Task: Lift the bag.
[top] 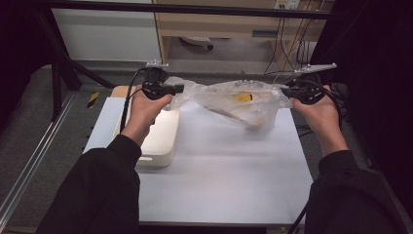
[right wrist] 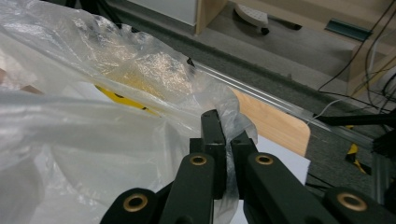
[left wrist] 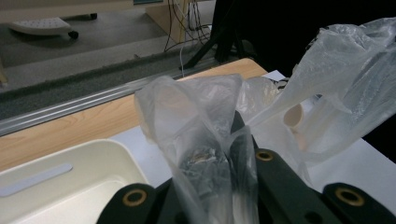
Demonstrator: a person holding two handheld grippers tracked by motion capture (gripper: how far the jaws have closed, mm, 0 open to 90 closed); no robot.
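Two claws of mine gripped one clear plastic bag (top: 243,100) above the white counter (top: 224,165). My left claw (top: 176,89) clamped one end, my right claw (top: 286,91) the other.

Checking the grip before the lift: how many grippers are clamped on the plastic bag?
2. The left gripper pinches the plastic bag at its left end; the right gripper pinches its right end, jaws shut on film.

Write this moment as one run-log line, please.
left gripper: shut on plastic bag | right gripper: shut on plastic bag | bag: stretched above table
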